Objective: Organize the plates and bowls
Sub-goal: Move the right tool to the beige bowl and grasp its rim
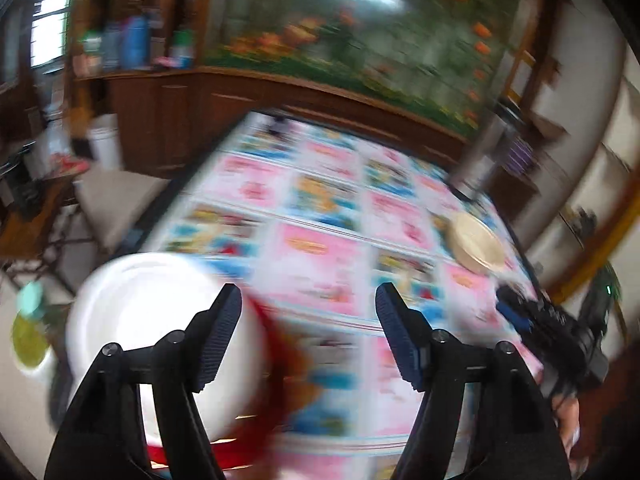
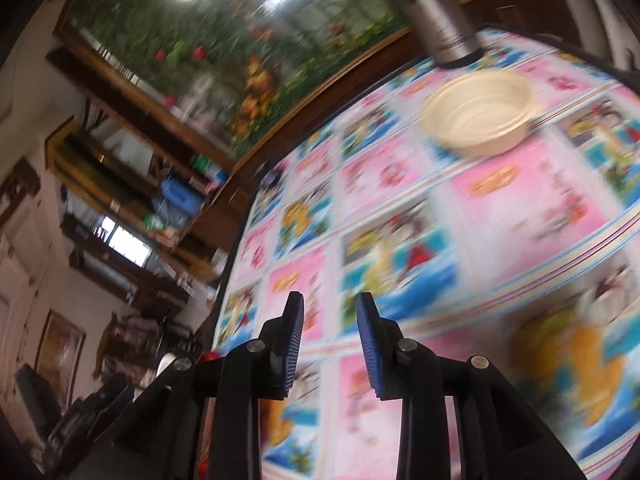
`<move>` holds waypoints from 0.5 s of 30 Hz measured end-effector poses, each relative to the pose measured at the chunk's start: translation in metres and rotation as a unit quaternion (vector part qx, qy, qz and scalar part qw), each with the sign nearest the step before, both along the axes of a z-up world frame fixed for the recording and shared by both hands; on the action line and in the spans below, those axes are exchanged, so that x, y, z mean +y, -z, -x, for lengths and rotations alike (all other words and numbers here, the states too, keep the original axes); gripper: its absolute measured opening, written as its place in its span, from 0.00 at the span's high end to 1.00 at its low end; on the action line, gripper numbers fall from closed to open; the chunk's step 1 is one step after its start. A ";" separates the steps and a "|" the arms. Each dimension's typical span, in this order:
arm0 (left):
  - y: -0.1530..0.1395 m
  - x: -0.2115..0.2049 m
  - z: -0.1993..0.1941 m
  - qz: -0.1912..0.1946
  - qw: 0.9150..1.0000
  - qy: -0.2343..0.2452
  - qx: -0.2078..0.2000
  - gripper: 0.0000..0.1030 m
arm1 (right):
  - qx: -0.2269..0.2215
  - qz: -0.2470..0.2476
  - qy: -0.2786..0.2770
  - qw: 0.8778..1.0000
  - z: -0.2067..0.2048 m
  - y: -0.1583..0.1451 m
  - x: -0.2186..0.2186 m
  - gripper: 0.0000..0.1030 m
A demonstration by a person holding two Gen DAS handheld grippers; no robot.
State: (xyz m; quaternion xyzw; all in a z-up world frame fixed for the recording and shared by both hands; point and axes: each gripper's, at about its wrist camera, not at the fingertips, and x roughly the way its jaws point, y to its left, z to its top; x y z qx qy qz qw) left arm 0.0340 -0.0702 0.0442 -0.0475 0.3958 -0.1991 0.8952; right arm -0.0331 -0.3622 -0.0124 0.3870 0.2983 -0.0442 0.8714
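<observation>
Both views blurred. Left tool (image 1: 309,308) spread, empty; white round plate (image 1: 160,340) on red plate, lower left of frame. Right tool (image 2: 330,312) part-spread, empty. We aim for cream shallow bowl (image 2: 478,110), upper right on patterned bench (image 2: 520,200); we judge slower approach needed.

A round white plate (image 1: 148,320) sits on a red one; a shallow cream bowl (image 2: 480,110) stands upright, well apart.

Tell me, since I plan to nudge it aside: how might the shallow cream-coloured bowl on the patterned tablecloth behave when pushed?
The shallow cream-coloured bowl sits low and wide, so it probably slides rather than tips. Its thin-looking walls suggest it is light; a small push may send it far. The patterned tablecloth looks glossy, so it could skid easily, though blur hides detail.
</observation>
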 end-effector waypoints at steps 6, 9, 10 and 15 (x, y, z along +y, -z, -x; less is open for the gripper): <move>0.012 -0.108 -0.047 -0.021 0.997 0.045 0.050 0.33 | -0.002 0.014 0.078 0.997 0.017 -0.016 -0.093 0.57; 0.019 -0.157 -0.074 -0.034 0.995 0.053 0.073 0.33 | 0.008 0.009 0.103 0.995 0.008 -0.018 -0.139 0.49; 0.021 -0.170 -0.082 -0.035 0.995 0.054 0.081 0.33 | 0.009 0.002 0.106 0.994 0.006 -0.015 -0.148 0.49; 0.036 -0.230 -0.116 -0.058 0.993 0.054 0.091 0.33 | 0.002 -0.058 0.125 0.990 -0.019 0.002 -0.198 0.48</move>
